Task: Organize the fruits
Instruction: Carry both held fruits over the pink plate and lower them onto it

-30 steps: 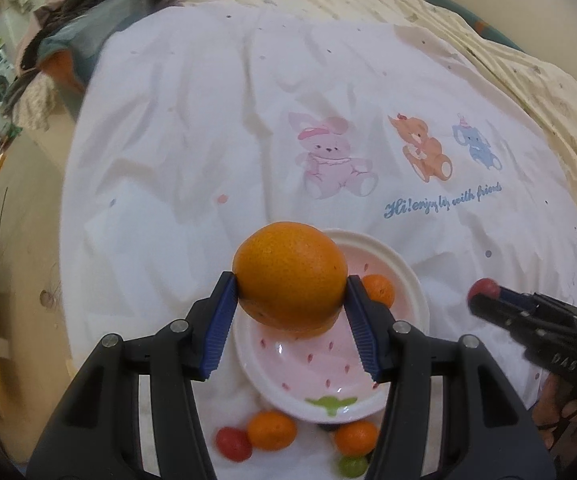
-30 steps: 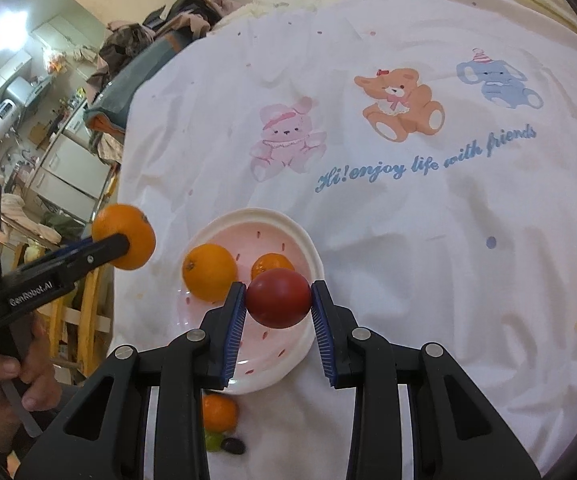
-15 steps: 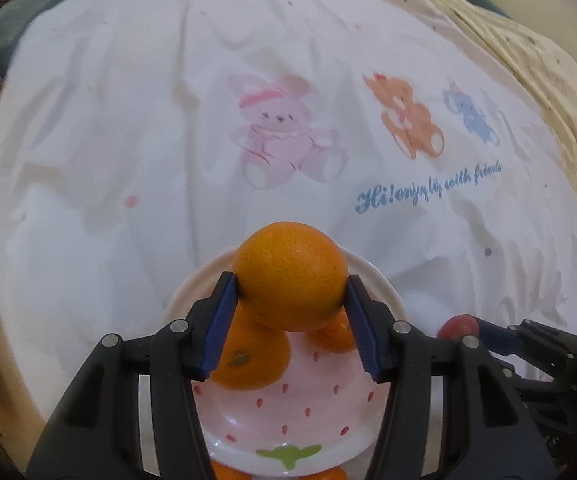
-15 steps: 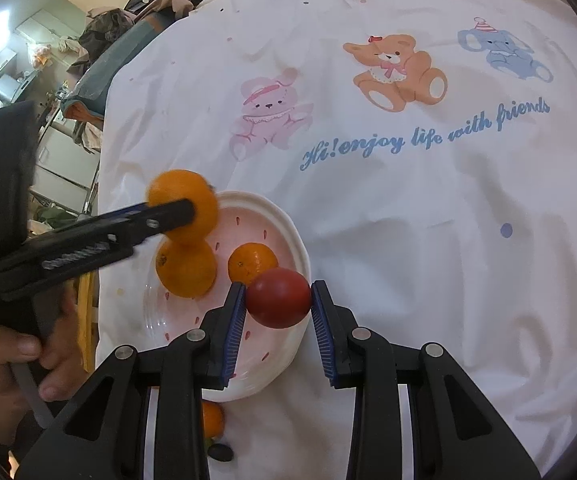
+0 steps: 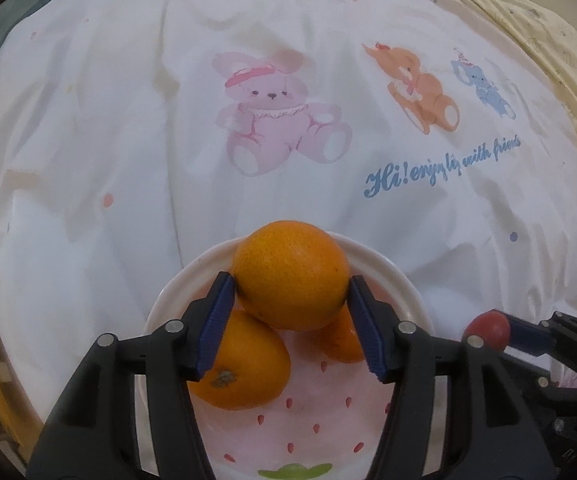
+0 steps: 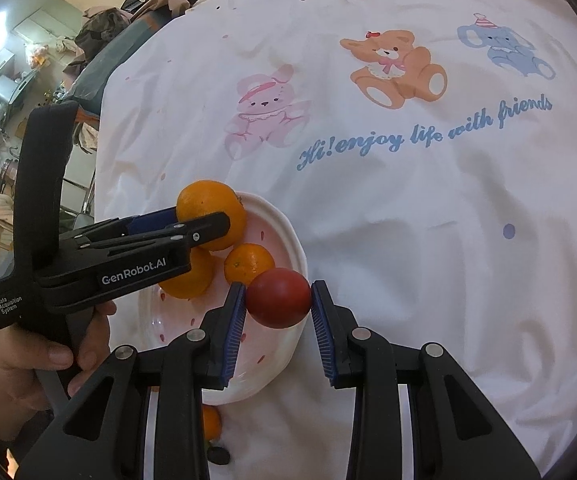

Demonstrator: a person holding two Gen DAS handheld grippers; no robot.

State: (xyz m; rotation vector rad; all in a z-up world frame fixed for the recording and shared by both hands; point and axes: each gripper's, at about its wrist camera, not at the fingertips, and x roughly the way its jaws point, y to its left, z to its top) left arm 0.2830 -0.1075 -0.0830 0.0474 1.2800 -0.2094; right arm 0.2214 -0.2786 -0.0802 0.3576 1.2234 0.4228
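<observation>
Left wrist view: left gripper [image 5: 290,308], jaws opening, large orange [image 5: 290,274] between them, seemingly resting on two oranges in the bowl [image 5: 404,280]. Right gripper [image 6: 277,322] pinches a red fruit [image 6: 278,297] over the bowl's near-right rim. Bedsheet [image 6: 408,208] beyond.

likely a home bedroom: cartoon bedsheet [image 6: 408,208], piled clothes [image 6: 136,12].

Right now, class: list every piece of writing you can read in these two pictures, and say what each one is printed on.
"Hi! enjoy life with friends": blue script on the white cloth.
"GenRobot.AI": white lettering on the left gripper body.
"Data Acquisition System": small white print on the same gripper's handle.
Nothing else is readable.
</observation>
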